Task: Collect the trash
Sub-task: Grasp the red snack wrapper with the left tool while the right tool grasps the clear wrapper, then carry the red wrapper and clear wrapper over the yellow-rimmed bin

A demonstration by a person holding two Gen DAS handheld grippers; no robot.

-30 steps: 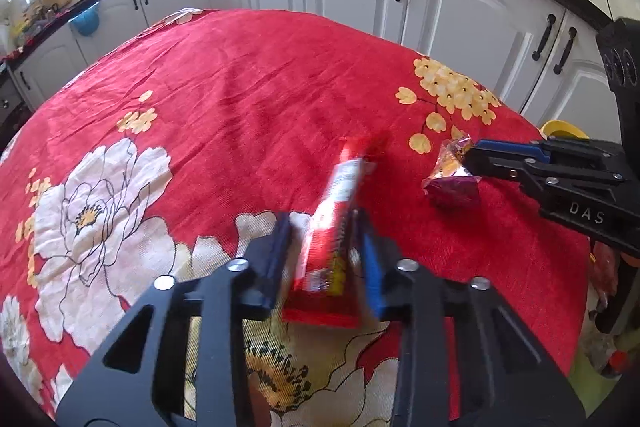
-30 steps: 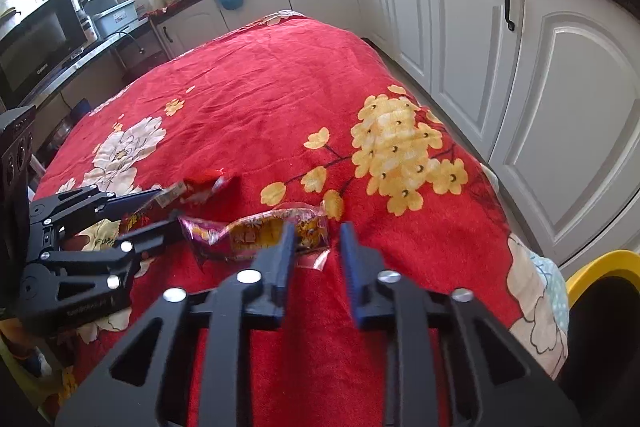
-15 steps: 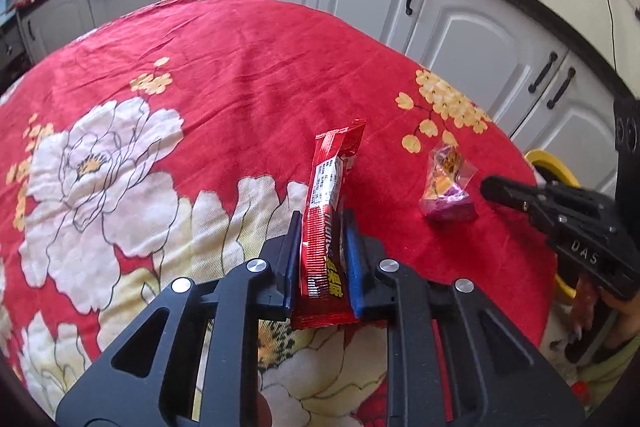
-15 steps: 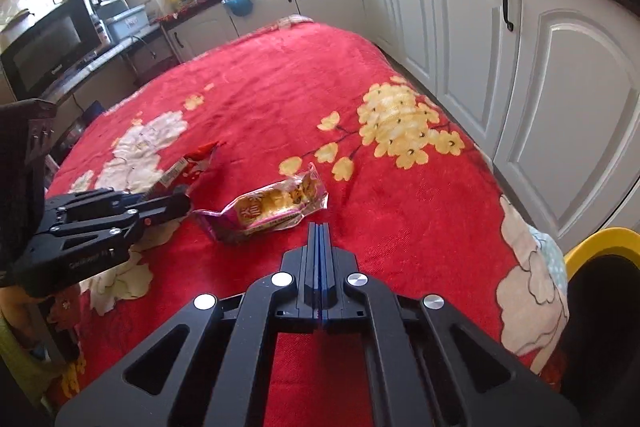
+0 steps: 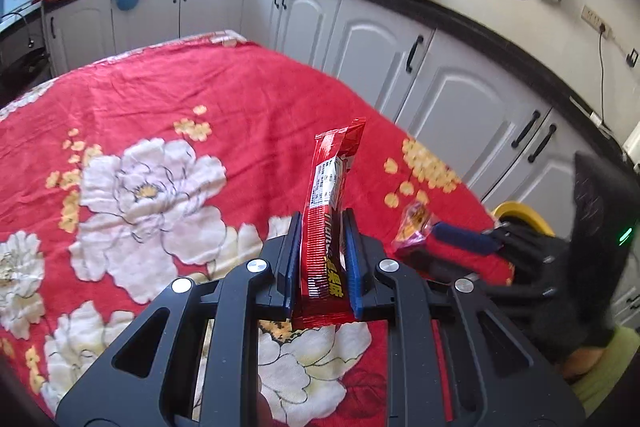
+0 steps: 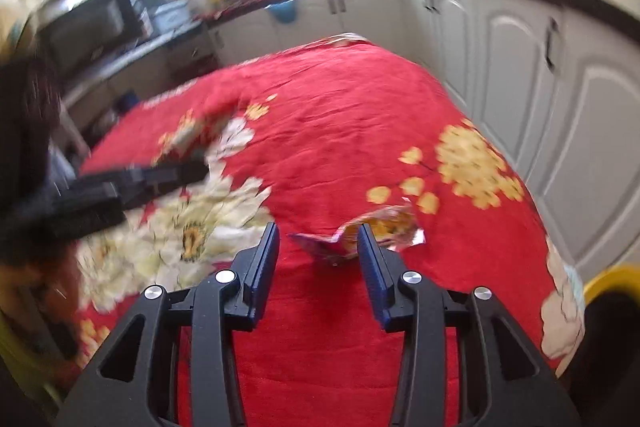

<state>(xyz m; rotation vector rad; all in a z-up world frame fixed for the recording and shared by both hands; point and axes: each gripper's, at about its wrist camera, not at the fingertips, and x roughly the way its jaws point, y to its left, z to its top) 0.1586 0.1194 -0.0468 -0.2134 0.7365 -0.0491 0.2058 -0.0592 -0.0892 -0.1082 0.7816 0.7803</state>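
While left tongs pinch red wrapper, yellow bin beside tablecloth, seemingly unobstructed

You will find yellow characters and a white printed panel on the red wrapper (neither one is legible).

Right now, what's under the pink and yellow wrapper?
The pink and yellow wrapper lies on the red flowered cloth. The cloth hides the table beneath, and the wrapper covers its own patch.
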